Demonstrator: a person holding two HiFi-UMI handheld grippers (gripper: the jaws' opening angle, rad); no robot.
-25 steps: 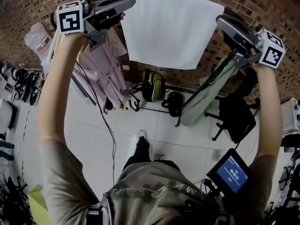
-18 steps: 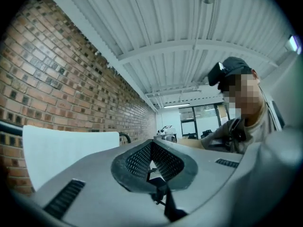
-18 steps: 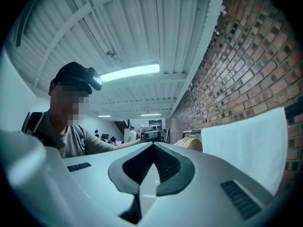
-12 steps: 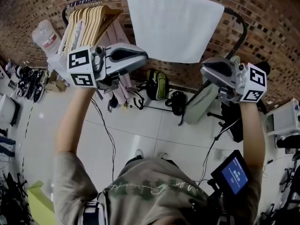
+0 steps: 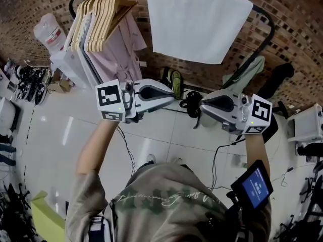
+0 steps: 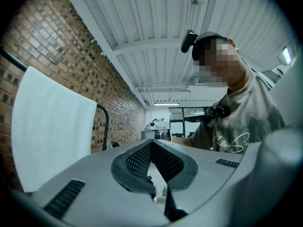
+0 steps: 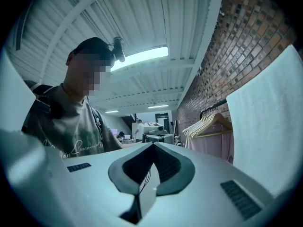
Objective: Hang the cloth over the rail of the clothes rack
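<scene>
The white cloth (image 5: 197, 21) hangs draped over the black rail (image 5: 266, 18) of the clothes rack, against the brick wall. Both grippers are well below it and hold nothing. My left gripper (image 5: 171, 91) and my right gripper (image 5: 203, 105) are shut and point towards each other at chest height. The left gripper view has the cloth (image 6: 52, 126) at its left edge, clear of the shut left gripper (image 6: 151, 144). The right gripper view has the cloth (image 7: 270, 126) at its right, apart from the shut right gripper (image 7: 152, 145).
Wooden hangers with pink garments (image 5: 108, 19) fill the rail's left end. A water bottle (image 5: 49, 32) stands further left. Bags (image 5: 171, 79) and a green garment (image 5: 247, 69) lie under the rack. A small screen (image 5: 257, 185) is at my right hip.
Both grippers have come down from beside the cloth's top corners and moved back towards my chest. The cloth stays hung on the rail.
</scene>
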